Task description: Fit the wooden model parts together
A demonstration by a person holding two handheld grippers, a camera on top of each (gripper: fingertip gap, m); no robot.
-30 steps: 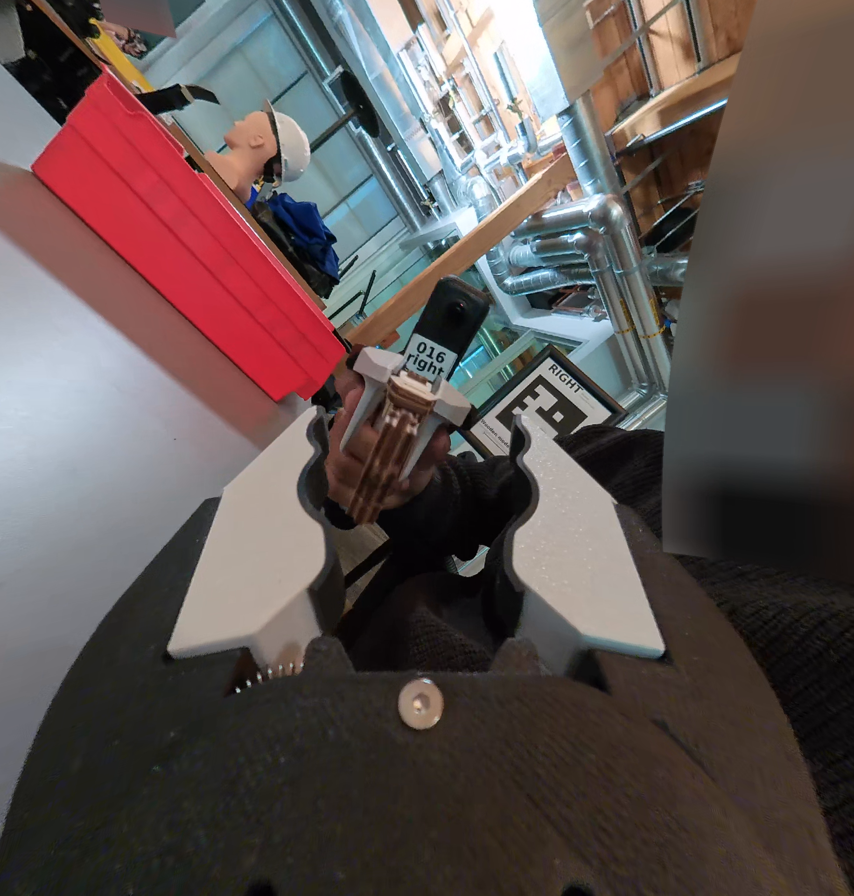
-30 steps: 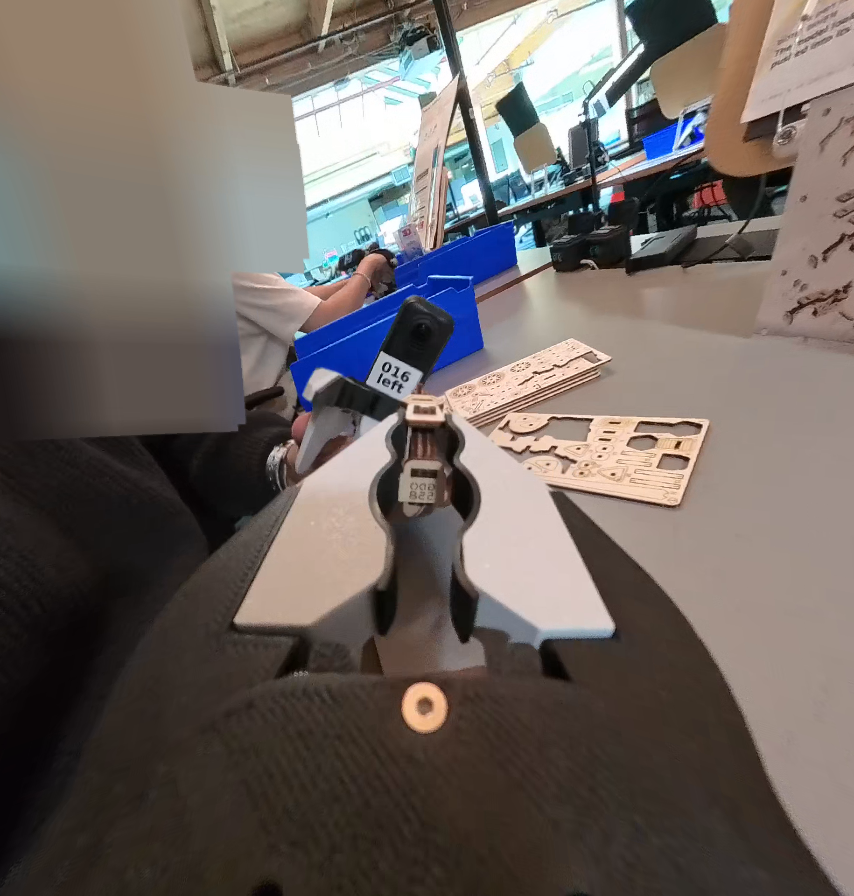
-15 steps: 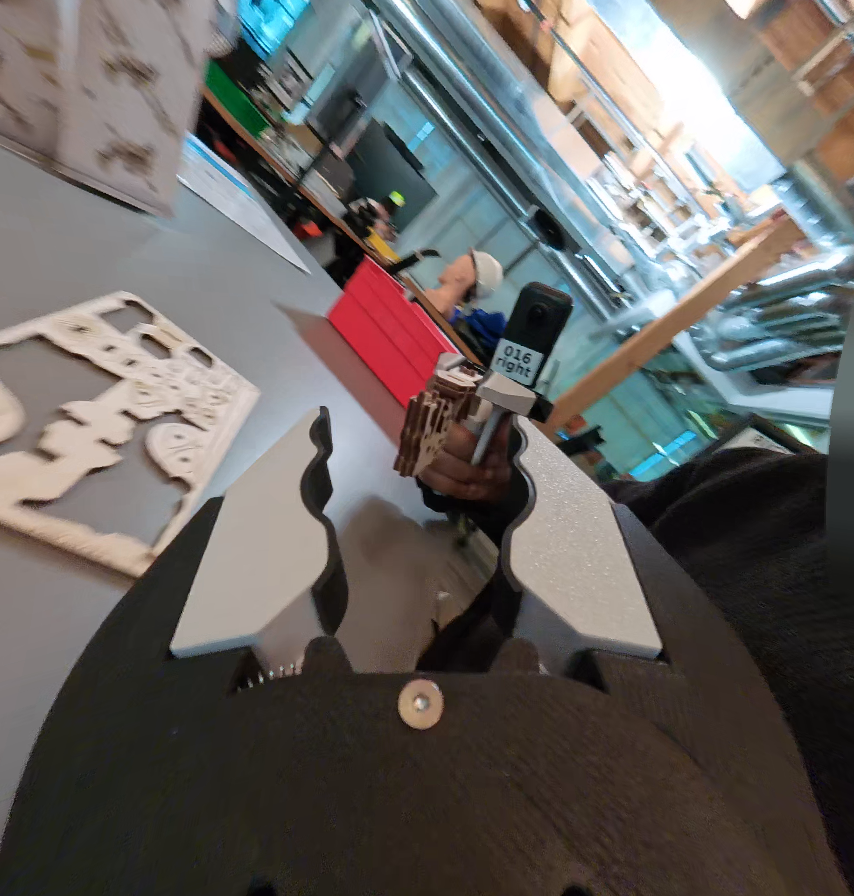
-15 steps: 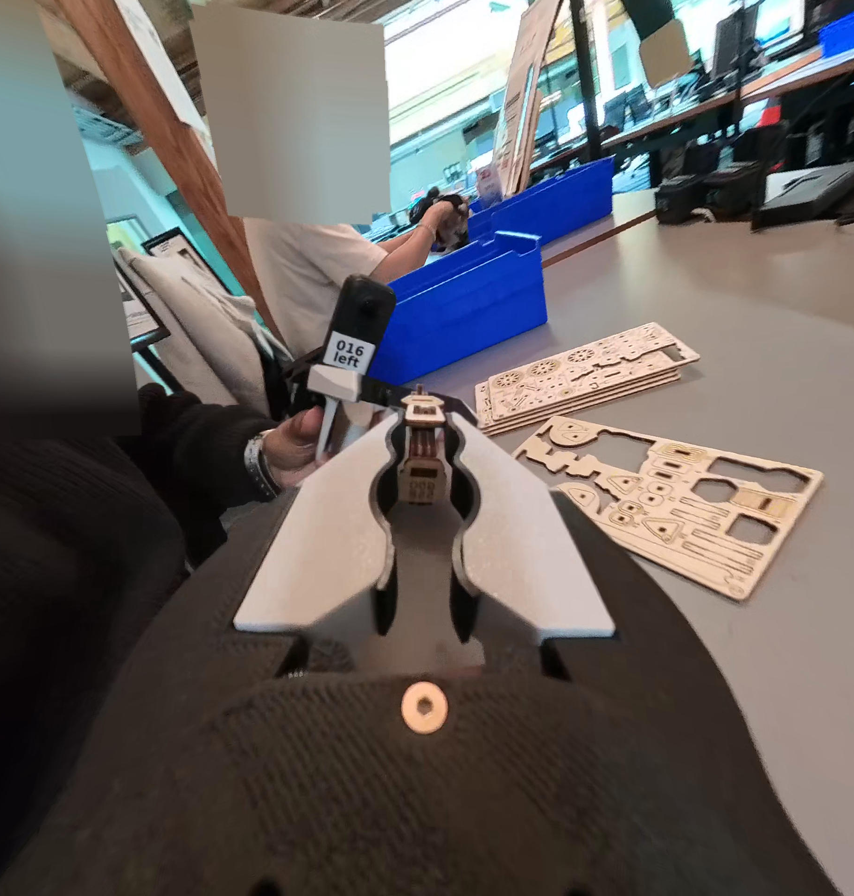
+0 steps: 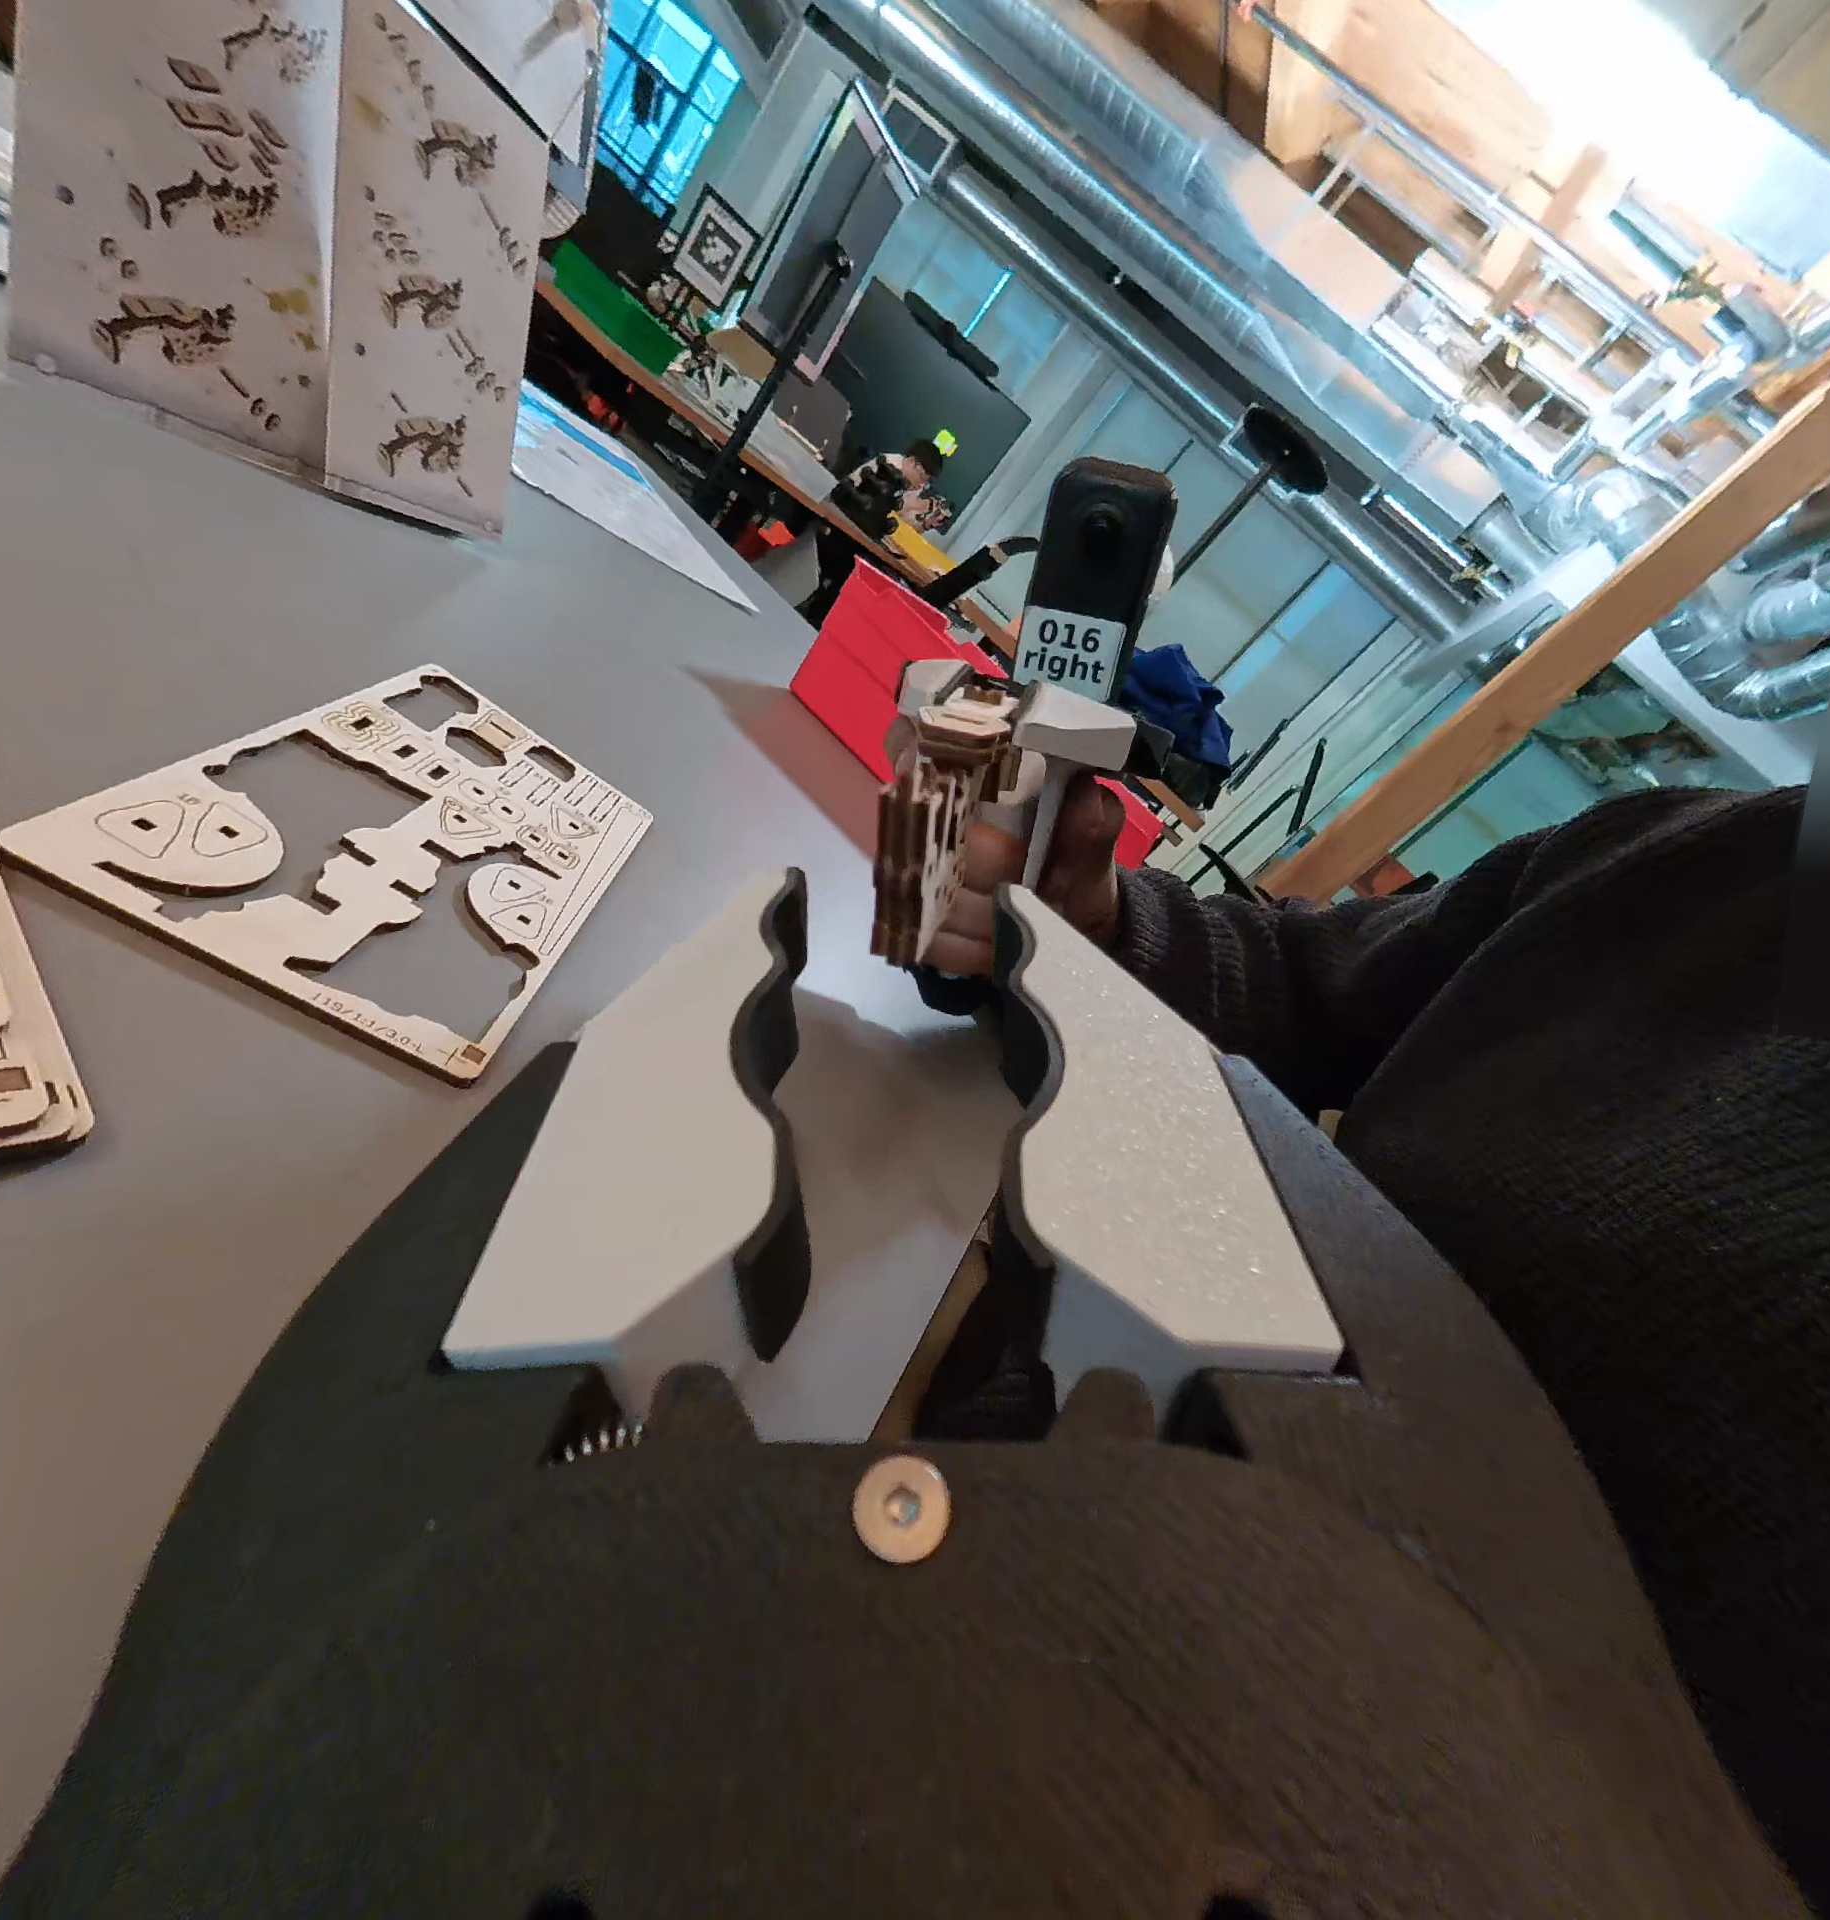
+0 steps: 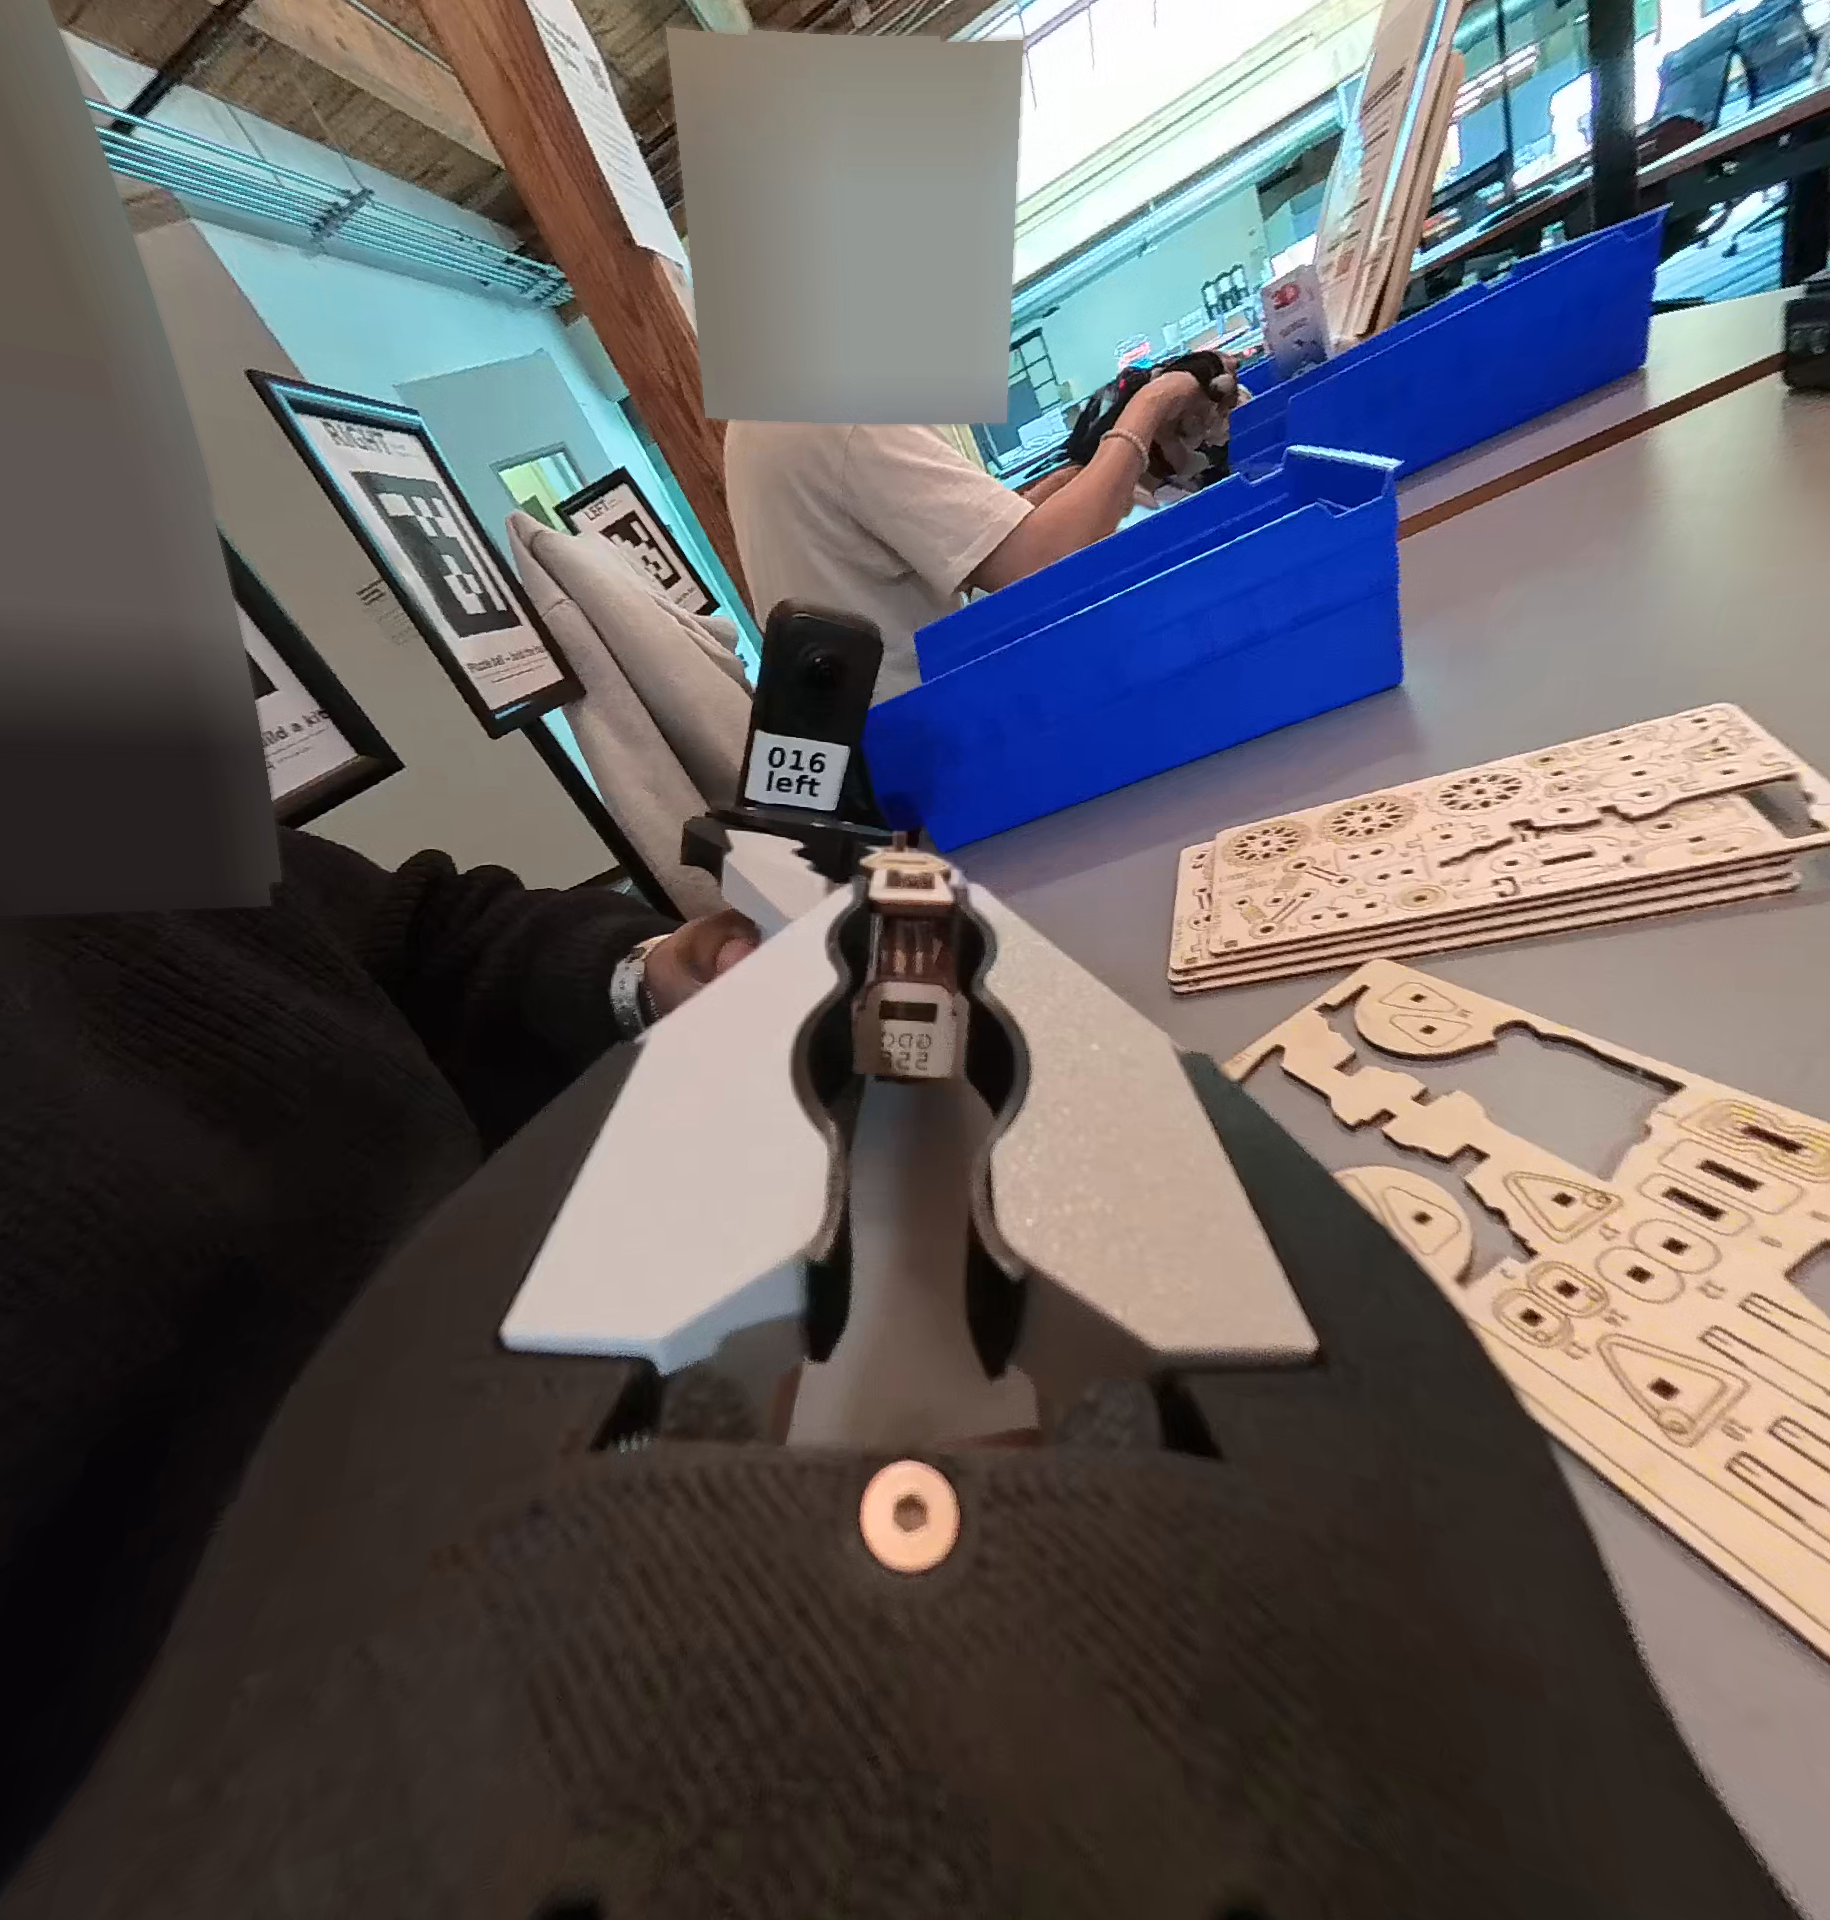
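My right gripper [image 6: 906,914] is shut on a small layered wooden model assembly [image 6: 906,997], held above the table's near edge. The same assembly [image 5: 937,831] shows in the left wrist view, clamped in the right gripper [image 5: 978,727] just ahead of my left gripper. My left gripper [image 5: 900,914] is open and empty, its fingers apart, facing the assembly. A laser-cut wooden parts sheet [image 5: 339,873] with several cut-outs lies flat on the grey table, left of my left gripper; it also shows in the right wrist view [image 6: 1617,1247].
A stack of wooden parts sheets [image 6: 1493,862] lies behind the single sheet. A blue bin [image 6: 1181,686] stands farther back. A red bin [image 5: 869,665] and a folded instruction sheet [image 5: 267,239] stand on the grey table [image 5: 215,644]. A person sits beyond the blue bin. My hands' fingertips stand some 5 cm from each other.
My left gripper has swung round and down towards the table, bringing the parts sheet into its view. The right gripper has kept its hold on the assembly and turned slightly left.
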